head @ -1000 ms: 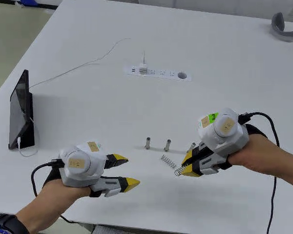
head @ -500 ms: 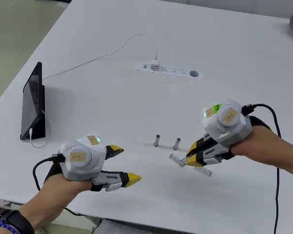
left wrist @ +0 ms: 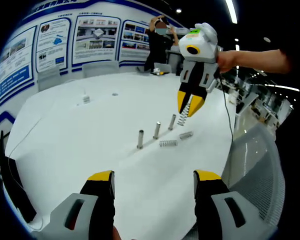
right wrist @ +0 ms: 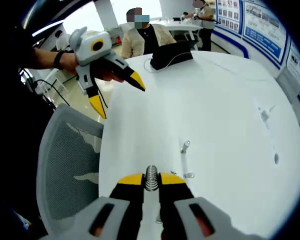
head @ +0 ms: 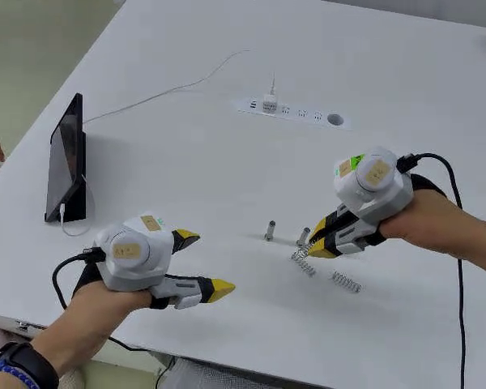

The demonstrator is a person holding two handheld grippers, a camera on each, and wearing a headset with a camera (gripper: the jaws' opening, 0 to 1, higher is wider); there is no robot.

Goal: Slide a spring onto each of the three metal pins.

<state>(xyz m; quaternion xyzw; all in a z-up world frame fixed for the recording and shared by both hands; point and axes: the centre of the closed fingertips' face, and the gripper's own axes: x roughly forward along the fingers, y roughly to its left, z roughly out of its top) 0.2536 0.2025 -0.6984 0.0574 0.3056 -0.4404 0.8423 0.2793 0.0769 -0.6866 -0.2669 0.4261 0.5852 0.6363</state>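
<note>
**Worktop** (head: 186, 174): white and broad.

**Right hand-held gripper** (head: 314, 241): jaws drawn close together, clenched on the held spring (right wrist: 150, 178). The coil stands out between the yellow tips. From the left gripper view the tips point down and the spring hangs over the far pin (left wrist: 172, 121). Whether spring and pin touch cannot be told.

**Left hand-held gripper** (head: 204, 261): released, jaws wide apart with nothing between them. It sits low over the near edge of the worktop, well apart from the pins.

**Metal pins**: three, upright in a short row. They are the near pin (left wrist: 140, 139), the middle pin (left wrist: 157, 130) and the far pin. All are bare.

**Loose springs**: two, lying flat beside the row. The first loose spring (left wrist: 168, 143) and the second loose spring (left wrist: 185, 135) are close to each other.

**Tablet** (head: 65, 158): propped on edge at the left side.

**Power strip** (head: 290, 113): at the far side, with a white cable (head: 170, 91) trailing left.
</note>
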